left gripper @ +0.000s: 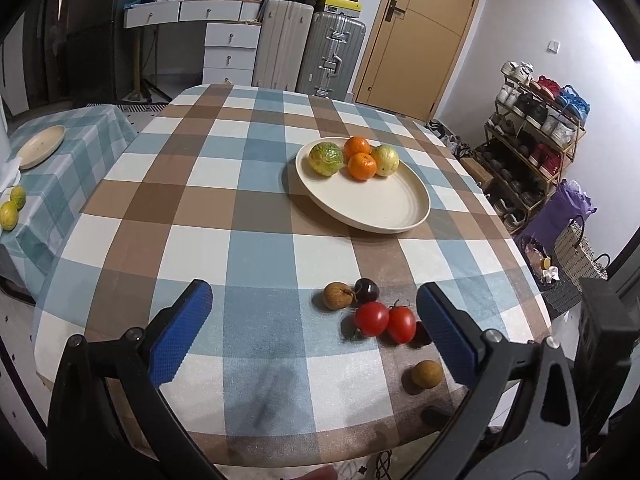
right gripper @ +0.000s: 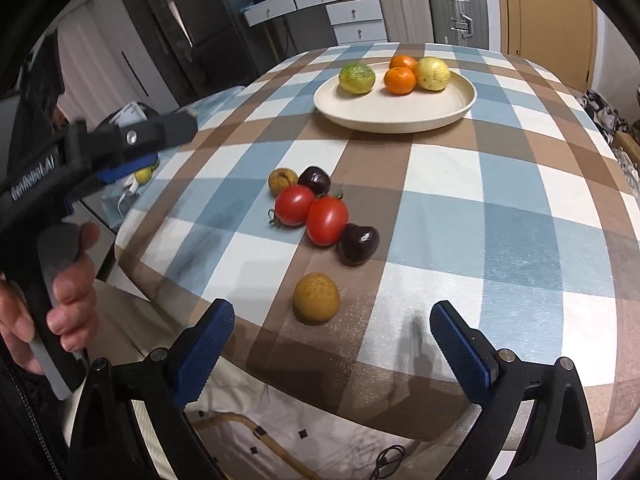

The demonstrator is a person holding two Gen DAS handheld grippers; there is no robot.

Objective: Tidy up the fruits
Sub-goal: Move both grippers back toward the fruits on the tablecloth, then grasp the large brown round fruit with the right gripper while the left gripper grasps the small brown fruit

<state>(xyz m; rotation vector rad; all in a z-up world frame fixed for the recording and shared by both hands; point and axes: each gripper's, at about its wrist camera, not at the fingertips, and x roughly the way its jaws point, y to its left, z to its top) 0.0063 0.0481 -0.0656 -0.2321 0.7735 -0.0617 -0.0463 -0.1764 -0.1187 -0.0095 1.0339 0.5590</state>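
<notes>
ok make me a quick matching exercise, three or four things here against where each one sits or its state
Things:
1. oranges
2. tomatoes
3. lone brown fruit
4. right tongs

Place or state:
a. open, empty
b. on the plate
c. nearest the right tongs, apart from the cluster
d. touching, on the cloth

Pairs: 1-b, 2-d, 3-c, 4-a

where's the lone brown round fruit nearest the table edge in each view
Left wrist view: the brown fruit sits low right, just left of the right-hand blue pad.
Right wrist view: it lies low centre, ahead of the open jaws.
Shared landmark: the two red tomatoes just beyond it.
</notes>
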